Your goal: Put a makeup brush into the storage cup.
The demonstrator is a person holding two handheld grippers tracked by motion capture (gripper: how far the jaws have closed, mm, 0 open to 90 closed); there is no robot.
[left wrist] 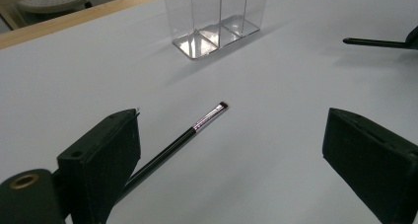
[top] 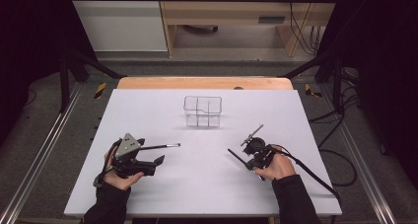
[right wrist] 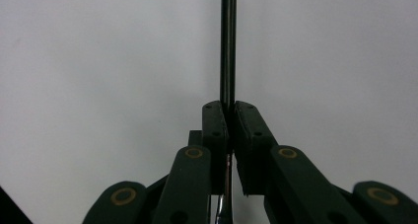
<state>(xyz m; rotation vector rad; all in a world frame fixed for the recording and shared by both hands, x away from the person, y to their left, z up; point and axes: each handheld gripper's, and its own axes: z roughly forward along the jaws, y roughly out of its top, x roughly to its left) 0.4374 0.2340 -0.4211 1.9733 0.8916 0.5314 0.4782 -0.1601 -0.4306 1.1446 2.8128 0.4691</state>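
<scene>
Already the left gripper (top: 158, 161) sits with its jaws spread wide, a thin black makeup brush (left wrist: 194, 128) lying on the white table (top: 148, 115) beside its left jaw, long axis pointing on toward the clear divided organizer (top: 202, 111) — well ahead. Further right, the right gripper (right wrist: 229, 116) is pressed together on a second slim black brush (right wrist: 227, 46), lifted off the table — the organizer up and left of it.

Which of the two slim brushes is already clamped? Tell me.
The brush in the right gripper, pinched between its shut jaws. The other brush lies loose on the table between the left gripper's open jaws.
</scene>
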